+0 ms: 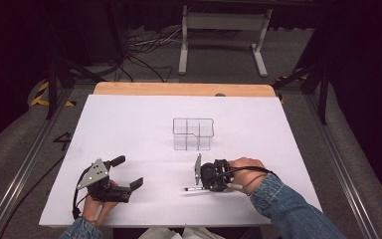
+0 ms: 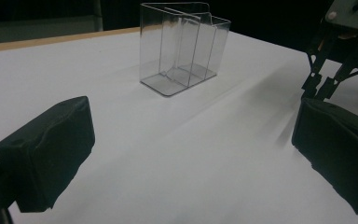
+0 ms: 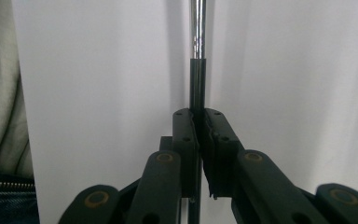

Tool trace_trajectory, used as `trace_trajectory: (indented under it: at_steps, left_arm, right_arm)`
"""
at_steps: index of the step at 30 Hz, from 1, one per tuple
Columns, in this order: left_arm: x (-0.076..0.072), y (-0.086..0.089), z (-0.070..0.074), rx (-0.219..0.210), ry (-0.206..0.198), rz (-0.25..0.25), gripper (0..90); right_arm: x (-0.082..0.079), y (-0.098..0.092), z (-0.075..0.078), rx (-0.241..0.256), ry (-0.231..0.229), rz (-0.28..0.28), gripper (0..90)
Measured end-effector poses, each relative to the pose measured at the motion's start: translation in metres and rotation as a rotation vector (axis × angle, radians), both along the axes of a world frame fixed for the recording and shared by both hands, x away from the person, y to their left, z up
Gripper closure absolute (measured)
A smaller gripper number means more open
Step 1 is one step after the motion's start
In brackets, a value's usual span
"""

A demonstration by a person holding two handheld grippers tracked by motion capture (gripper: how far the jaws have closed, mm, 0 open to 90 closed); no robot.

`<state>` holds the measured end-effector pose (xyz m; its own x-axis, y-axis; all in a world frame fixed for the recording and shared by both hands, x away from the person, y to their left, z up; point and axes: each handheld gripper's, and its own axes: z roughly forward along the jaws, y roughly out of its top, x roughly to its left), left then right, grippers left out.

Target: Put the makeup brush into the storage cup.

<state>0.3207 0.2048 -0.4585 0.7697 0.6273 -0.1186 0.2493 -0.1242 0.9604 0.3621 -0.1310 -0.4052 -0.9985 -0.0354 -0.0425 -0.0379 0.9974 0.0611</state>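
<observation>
We held our right gripper (image 1: 199, 186) low over the white table (image 1: 129, 129), on the near side of the clear divided organizer (image 1: 193, 133) and a little to its right. Its jaws were pressed together on a thin pen (image 3: 196, 70) with a black barrel and a silver end; in the right gripper view the pen (image 1: 193, 189) ran straight out from between them, close above the tabletop. Our left gripper (image 1: 124, 174) rested near the table's front edge, well apart from the organizer (image 2: 179, 46) and to its left, with its jaws spread wide and nothing between them. The organizer stood upright near the table's middle, its compartments holding nothing we could see.
</observation>
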Motion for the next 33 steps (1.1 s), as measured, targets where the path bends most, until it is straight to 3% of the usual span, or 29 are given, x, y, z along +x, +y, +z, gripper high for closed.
trace_trajectory:
  at_steps: [2,6,10,19,26,33]
  left_arm:
    - [0.0,0.0,0.0,-0.003,-0.001,0.002,0.1]
    - [0.0,0.0,0.0,-0.001,0.0,0.003,0.0]
    - [0.0,0.0,0.0,0.004,0.0,0.003,0.0]
    - [0.0,0.0,0.0,0.0,0.001,0.005,0.0]
    - [0.0,0.0,0.0,0.004,0.002,0.006,0.0]
    - [0.0,0.0,0.0,0.002,0.01,0.015,0.0]
  right_arm:
    - [0.0,-0.002,0.005,0.022,-0.008,-0.01,84.4]
    - [-0.001,-0.006,0.018,0.112,-0.035,-0.024,84.5]
    - [-0.004,-0.009,0.024,0.157,-0.061,-0.03,84.4]
    - [-0.006,-0.024,0.045,0.375,-0.087,-0.091,84.5]
    - [-0.006,-0.034,0.055,0.521,-0.117,-0.132,84.5]
    - [-0.006,-0.042,0.057,0.629,-0.131,-0.169,84.5]
